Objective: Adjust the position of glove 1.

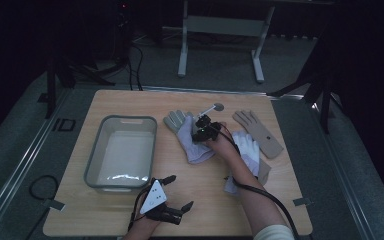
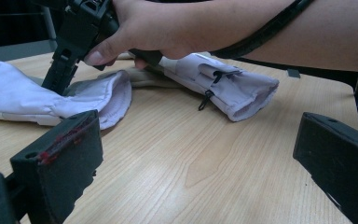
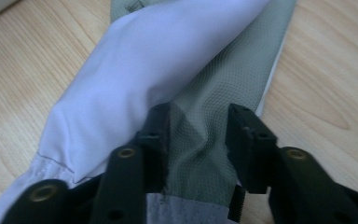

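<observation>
The right tongs (image 1: 203,129) are set down on the grey-and-white glove (image 1: 187,137) near the middle of the counter (image 1: 220,200). In the right gripper view the jaws are part way closed, w/ a fold of the grey mesh cloth pinched up between them; a firm hold can't be told for sure. The glove's long side runs away from the tongs, fingers toward the far edge, cuff toward the person. The right hand (image 1: 222,145) is much nearer to it than the left.

The left tongs (image 1: 172,200) are held wide open w/ nothing between them, low by the near edge, well apart from the glove.

The grey bin (image 1: 100,167) is seen on the left, empty. A white glove (image 1: 247,147) lies just beside the right hand, and a tan glove (image 1: 257,132) farther right. Nothing is seen btw the held glove and the bin.
</observation>
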Motion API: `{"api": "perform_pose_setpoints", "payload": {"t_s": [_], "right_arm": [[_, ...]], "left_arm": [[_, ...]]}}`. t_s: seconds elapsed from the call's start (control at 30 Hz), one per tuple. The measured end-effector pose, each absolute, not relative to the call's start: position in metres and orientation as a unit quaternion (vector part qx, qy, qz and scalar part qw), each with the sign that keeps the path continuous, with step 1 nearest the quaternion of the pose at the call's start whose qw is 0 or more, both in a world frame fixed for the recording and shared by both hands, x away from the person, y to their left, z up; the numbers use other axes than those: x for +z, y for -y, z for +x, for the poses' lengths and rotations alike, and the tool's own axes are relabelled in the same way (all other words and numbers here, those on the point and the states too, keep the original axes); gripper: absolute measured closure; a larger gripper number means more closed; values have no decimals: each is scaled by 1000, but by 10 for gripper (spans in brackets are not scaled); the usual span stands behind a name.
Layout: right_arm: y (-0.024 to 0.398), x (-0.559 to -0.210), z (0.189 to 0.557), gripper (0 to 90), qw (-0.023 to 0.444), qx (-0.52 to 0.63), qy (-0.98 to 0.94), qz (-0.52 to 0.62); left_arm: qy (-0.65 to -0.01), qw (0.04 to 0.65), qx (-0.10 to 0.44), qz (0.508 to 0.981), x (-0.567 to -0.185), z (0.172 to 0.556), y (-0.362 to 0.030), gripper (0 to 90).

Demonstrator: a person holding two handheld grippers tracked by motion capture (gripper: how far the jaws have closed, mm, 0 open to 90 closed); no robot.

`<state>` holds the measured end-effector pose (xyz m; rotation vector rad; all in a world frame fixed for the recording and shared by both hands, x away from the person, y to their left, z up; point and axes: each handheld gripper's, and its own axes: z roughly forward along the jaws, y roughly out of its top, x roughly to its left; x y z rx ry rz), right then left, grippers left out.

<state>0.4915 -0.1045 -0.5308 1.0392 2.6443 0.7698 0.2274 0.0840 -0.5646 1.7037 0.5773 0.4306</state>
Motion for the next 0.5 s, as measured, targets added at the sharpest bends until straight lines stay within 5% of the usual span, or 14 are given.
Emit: {"api": "perform_pose_setpoints", "payload": {"t_s": [0.13,0.5], "right_arm": [[102,-531,488,872,102,266,-884,371],[114,-511,456,887,93,348,-816,453]], "left_arm": [[-248,602,185,736,-565,227,-84,12],[-250,603,186,735,-565,227,-84,12]]}}
